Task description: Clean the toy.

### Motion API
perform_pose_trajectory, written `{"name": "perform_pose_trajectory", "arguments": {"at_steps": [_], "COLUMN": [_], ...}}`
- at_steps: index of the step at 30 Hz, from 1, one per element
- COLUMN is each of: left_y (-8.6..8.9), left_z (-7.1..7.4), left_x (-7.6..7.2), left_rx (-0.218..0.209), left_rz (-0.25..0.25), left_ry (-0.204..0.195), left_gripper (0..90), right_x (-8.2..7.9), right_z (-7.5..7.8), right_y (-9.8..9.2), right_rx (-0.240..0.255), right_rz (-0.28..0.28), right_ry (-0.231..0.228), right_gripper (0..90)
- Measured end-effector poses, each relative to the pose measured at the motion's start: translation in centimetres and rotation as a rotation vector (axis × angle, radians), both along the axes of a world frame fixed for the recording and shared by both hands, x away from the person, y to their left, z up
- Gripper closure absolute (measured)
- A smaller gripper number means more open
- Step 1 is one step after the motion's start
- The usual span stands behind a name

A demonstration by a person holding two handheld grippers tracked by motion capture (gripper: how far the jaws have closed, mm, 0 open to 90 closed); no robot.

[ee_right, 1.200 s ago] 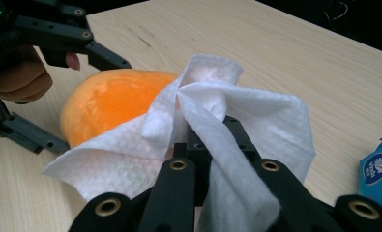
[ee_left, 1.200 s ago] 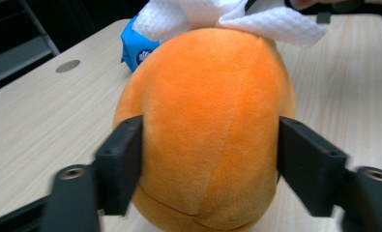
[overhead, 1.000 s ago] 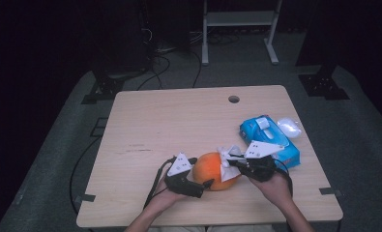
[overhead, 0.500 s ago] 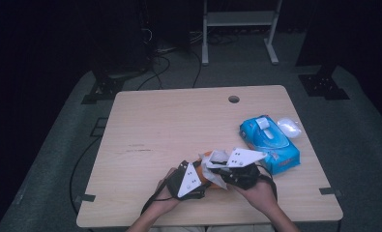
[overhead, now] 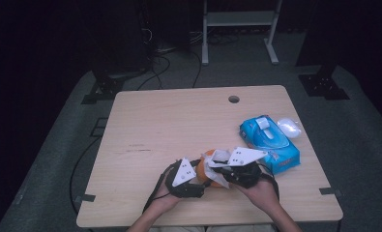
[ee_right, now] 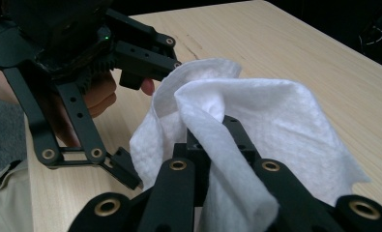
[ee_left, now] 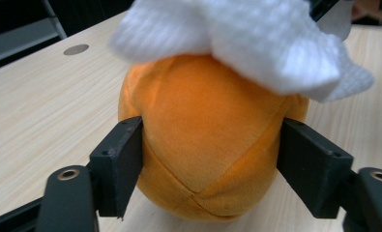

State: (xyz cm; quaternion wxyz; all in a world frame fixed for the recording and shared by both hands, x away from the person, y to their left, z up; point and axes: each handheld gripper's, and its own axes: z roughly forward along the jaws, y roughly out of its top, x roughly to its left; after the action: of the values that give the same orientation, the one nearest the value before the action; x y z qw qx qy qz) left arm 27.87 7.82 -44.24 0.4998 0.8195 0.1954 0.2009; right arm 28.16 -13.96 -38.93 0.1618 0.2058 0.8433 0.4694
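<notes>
Orange plush ball [ee_left: 208, 145] sits near the counter's [overhead: 179, 121] front edge, clamped in the left tongs [ee_left: 210, 159], while the right tongs [ee_right: 217, 150], clenched on a white wipe [ee_right: 275, 125], wipe its top; next, rubbing across.

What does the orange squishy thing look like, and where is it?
Look at the near edge of the wooden table, between the person's two hands. There the left gripper clamps a round orange plush ball with stitched seams. A white wipe lies on top, and it is the one orange thing there, left of the blue wipes pack.
</notes>
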Motion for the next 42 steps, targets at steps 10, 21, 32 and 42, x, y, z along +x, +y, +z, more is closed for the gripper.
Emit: {"name": "perform_pose_trajectory", "arguments": {"at_steps": [10,21,32,42], "left_y": [0.4,0.5,1.0,1.0], "left_z": [0.1,0.0,-0.5,-0.7], "left_x": [0.2,0.2,0.7,0.3], "left_rx": [-0.018,-0.028,-0.023,-0.024], "left_rz": [-0.025,0.002,0.038,0.032], "left_ry": [0.023,0.055,0.103,0.105], "left_gripper": [25.6,28.3,29.8,30.4], "right_x": [1.8,1.1,0.9,2.1], "right_z": [-0.3,-0.7,-1.4,-2.4], "right_y": [-3.9,-2.1,-4.0,-5.2], "right_rx": [0.015,-0.017,-0.030,-0.019], "right_rz": [-0.123,-0.053,-0.105,-0.146], "right_ry": [0.038,0.022,0.054,0.125], "right_gripper": [83.2,83.1,83.0,83.0]}}
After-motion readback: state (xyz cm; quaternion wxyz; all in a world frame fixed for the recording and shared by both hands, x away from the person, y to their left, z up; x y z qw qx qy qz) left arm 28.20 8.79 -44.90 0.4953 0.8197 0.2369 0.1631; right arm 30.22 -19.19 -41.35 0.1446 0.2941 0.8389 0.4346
